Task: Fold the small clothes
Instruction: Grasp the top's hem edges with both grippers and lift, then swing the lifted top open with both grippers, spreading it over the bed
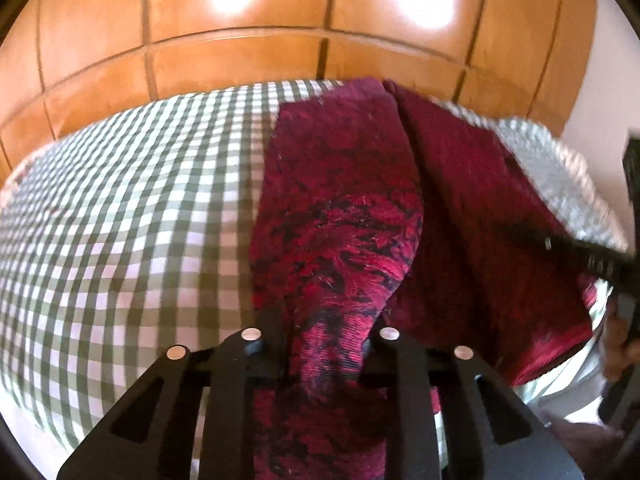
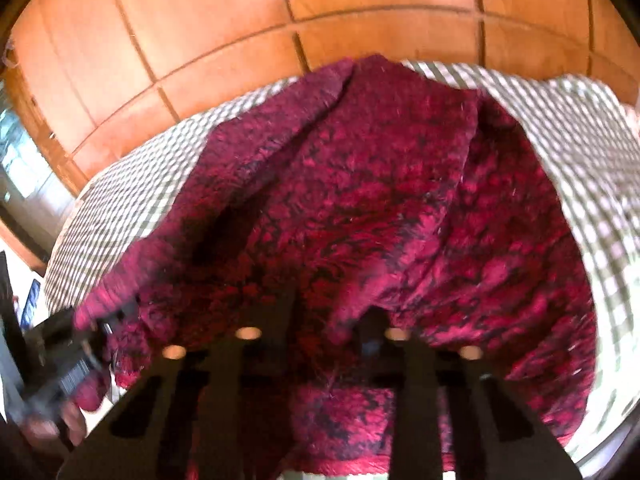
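Red-and-black knit garment (image 1: 340,216) lies on checked bed cover (image 1: 120,208), reaching its near edge. Left gripper (image 1: 320,344) jaws pinch bunched fold of knit. Right gripper (image 2: 320,340) jaws grip garment's near hem, fabric lifted. Wooden panelling (image 1: 240,40) behind.

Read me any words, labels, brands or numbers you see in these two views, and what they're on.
None: no readable text shows in either view.
Red knitted garment: no tag or label visible.
Checked cloth: pattern only.
Wooden panels: bare.
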The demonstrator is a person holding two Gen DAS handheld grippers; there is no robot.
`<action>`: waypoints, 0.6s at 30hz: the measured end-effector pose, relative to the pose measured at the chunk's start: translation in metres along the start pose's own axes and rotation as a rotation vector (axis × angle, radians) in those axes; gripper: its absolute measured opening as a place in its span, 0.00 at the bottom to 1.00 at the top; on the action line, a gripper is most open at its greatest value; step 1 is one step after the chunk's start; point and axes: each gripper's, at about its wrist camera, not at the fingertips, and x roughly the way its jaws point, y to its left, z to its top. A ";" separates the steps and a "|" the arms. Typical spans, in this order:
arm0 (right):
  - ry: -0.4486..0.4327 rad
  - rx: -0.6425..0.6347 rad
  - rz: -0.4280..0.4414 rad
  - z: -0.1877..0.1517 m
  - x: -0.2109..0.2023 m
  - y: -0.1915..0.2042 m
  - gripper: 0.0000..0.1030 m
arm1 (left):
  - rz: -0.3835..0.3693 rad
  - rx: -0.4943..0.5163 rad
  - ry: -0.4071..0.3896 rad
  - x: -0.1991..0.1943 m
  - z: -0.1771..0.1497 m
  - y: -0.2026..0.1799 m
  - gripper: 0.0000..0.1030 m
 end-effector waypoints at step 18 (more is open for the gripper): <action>-0.206 -0.365 -0.865 0.066 -0.030 -0.113 0.10 | 0.296 -0.320 -0.059 0.004 0.095 0.173 0.17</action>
